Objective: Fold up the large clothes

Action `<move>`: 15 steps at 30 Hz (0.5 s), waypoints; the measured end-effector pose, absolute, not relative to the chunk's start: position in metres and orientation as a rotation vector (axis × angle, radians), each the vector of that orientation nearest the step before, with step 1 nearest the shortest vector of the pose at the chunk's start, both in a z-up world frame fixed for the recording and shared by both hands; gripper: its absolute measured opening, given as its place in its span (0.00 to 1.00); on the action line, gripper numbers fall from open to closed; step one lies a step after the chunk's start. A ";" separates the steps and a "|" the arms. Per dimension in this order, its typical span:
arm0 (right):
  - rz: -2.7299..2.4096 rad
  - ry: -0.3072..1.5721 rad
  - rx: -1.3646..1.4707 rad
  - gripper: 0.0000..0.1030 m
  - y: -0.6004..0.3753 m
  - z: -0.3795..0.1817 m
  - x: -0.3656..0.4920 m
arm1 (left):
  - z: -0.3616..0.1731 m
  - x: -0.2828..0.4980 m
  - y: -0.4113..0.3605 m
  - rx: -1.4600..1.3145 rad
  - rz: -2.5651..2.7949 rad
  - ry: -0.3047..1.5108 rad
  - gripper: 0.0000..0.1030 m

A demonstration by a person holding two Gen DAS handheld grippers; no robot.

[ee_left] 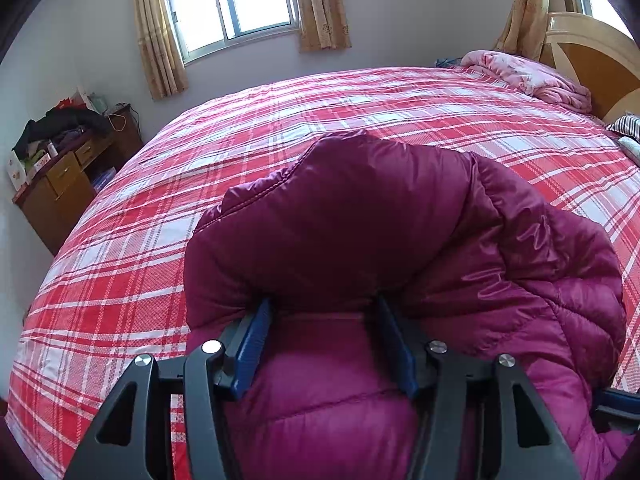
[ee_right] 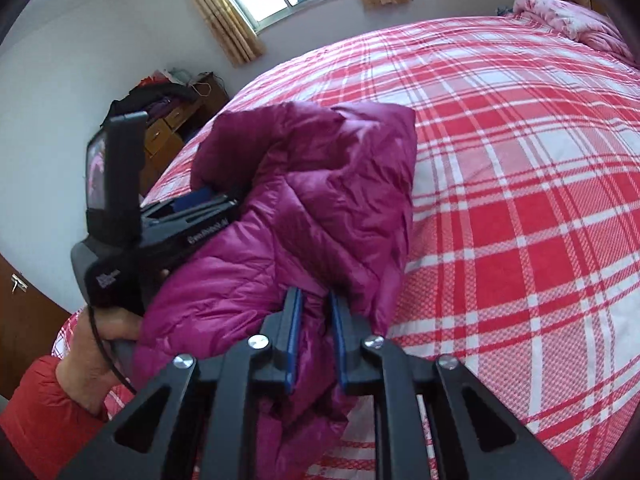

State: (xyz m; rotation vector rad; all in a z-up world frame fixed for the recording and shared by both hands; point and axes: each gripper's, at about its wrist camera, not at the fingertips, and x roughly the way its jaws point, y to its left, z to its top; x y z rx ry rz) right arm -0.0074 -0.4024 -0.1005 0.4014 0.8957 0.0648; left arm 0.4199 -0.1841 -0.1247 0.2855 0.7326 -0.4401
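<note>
A puffy magenta down jacket [ee_left: 360,232] is bunched up over the red-and-white plaid bed [ee_left: 120,280]. In the left wrist view my left gripper [ee_left: 323,304] has its blue pads [ee_left: 256,344] pressed on a thick roll of the jacket that bulges between them. In the right wrist view my right gripper [ee_right: 313,294] has its blue pads [ee_right: 294,340] nearly together, pinching a thin fold of the jacket [ee_right: 320,184] at its near edge. The left gripper [ee_right: 208,198] shows there too, at the left, its tips buried in the jacket, held by a hand [ee_right: 92,340] in a red sleeve.
A rumpled pink quilt [ee_left: 532,76] lies by the wooden headboard [ee_left: 592,56] at the far right. A brown dresser [ee_left: 64,184] piled with clutter stands left of the bed. A curtained window [ee_left: 232,4] is in the far wall. Plaid sheet [ee_right: 520,200] lies bare to the jacket's right.
</note>
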 end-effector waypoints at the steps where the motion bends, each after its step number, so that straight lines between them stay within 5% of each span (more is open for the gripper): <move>1: 0.060 0.891 0.408 0.12 -0.403 -0.106 -0.009 | -0.125 0.420 -0.185 0.289 -0.438 0.731 0.56; 15: 0.093 0.875 0.473 0.14 -0.437 -0.074 0.004 | -0.126 0.414 -0.191 0.319 -0.413 0.714 0.57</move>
